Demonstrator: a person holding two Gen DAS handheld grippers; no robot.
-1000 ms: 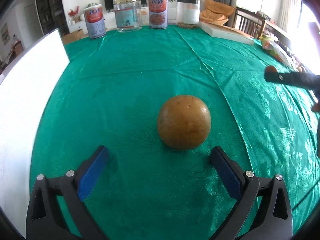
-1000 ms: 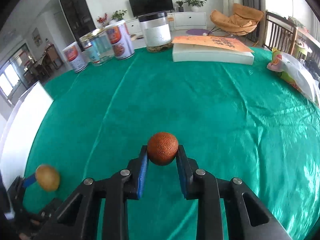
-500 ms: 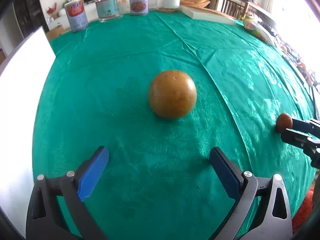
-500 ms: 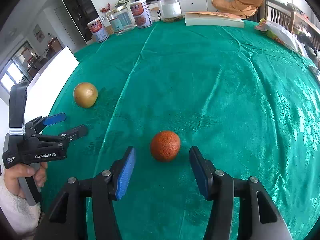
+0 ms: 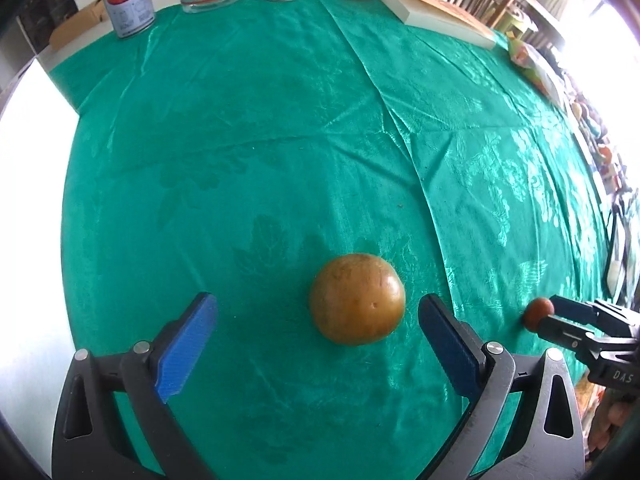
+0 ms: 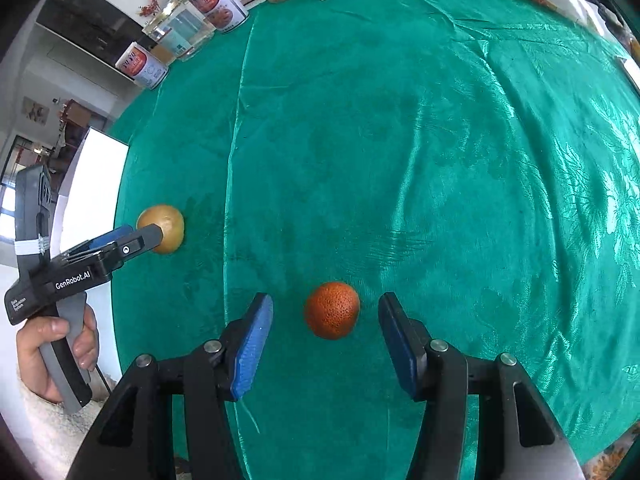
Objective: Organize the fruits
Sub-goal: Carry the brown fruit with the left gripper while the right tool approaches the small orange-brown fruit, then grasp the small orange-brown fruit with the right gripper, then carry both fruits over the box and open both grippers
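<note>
Two fruits, the yellow-brown fruit (image 5: 357, 299) and orange-red fruit (image 6: 332, 310), lie between your wide-open jaws, neither gripped nor grouped yet.

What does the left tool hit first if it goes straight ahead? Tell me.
Most likely the yellow-brown fruit, which lies on the green tablecloth just ahead of the open left tool, slightly nearer its right finger.

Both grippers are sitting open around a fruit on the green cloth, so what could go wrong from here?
1. The yellow-brown round fruit lies off-centre in the open left gripper, nearer the right finger; closing may nudge it so it rolls.
2. The small orange fruit is loose between the right gripper fingers and could roll away.
3. The glossy green tablecloth is creased, so lowered fingertips might snag it.
</note>
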